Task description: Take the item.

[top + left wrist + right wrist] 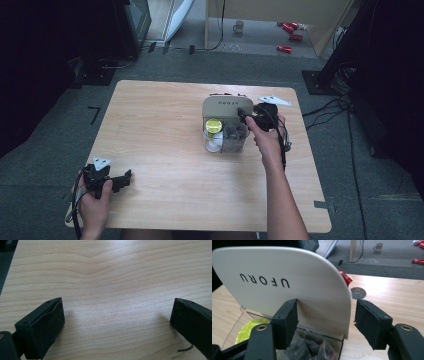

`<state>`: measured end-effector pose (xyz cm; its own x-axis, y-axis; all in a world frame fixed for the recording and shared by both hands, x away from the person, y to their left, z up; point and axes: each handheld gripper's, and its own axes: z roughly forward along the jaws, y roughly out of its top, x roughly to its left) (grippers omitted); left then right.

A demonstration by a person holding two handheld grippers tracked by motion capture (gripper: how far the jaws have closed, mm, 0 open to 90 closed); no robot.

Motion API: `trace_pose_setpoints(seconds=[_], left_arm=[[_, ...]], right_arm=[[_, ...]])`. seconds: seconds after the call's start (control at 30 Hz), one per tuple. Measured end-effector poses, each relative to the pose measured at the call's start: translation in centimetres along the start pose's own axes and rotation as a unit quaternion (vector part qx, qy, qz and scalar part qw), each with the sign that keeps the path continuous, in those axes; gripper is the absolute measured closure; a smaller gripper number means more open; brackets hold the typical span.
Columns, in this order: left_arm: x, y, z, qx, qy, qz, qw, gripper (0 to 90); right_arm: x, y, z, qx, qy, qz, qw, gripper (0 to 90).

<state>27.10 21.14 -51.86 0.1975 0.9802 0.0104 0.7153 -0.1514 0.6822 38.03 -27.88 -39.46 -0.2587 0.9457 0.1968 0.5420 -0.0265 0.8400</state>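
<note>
Box (224, 137): clear plastic, rectangular, on the table (160, 150) right of centre toward the far edge. Its long axis runs from the near side to the far side.

Lid (227, 106): cream, smooth, matte, with rounded corners. It stands raised at the box's far end, hinged there, with its free edge up. It carries the black lettering "UFORU", which reads upside down in the right gripper view (287, 285).

Contents: a round yellow-green item (214, 125) in the left part; dark crinkled wrappers (234, 132) in the right part; a white piece (214, 146) at the near left.

Right gripper (248, 118): black, held in a hand (267, 137), at the box's right far corner. In its own view (325, 323) the jaws stand apart, the left one in front of the lid's face, the right one off to the side past the lid's edge. Whether the left jaw touches the lid cannot be told.

Left gripper (125, 179): black, at the near left of the table. Its jaws are spread wide over bare wood and hold nothing (117, 320).

Table: pale wood grain, rounded corners.
</note>
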Motion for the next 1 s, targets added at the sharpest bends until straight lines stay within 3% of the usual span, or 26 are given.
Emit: trace_pose_setpoints(seconds=[0.1, 0.2, 0.3, 0.67, 1.0], left_arm=[[0.0, 0.0, 0.0, 0.000, 0.000, 0.000, 1.0000, 0.0], [0.0, 0.0, 0.0, 0.000, -0.001, 0.001, 1.0000, 0.0], [0.0, 0.0, 0.0, 0.000, -0.001, 0.001, 1.0000, 0.0], [0.0, 0.0, 0.0, 0.000, -0.001, 0.001, 1.0000, 0.0], [0.0, 0.0, 0.0, 0.000, -0.001, 0.001, 1.0000, 0.0]], right_arm=[[-0.3, 0.5, 0.2, -0.008, 0.027, 0.014, 0.9995, 33.3], [-0.3, 0.8, 0.1, -0.015, 0.037, 0.012, 0.9991, 34.2], [0.1, 0.9, 0.0, -0.015, 0.039, -0.002, 0.9991, 34.3], [0.5, 0.6, -0.5, -0.014, 0.030, -0.017, 0.9993, 34.0], [0.8, -0.6, -1.7, -0.019, 0.039, -0.016, 0.9989, 29.1]])
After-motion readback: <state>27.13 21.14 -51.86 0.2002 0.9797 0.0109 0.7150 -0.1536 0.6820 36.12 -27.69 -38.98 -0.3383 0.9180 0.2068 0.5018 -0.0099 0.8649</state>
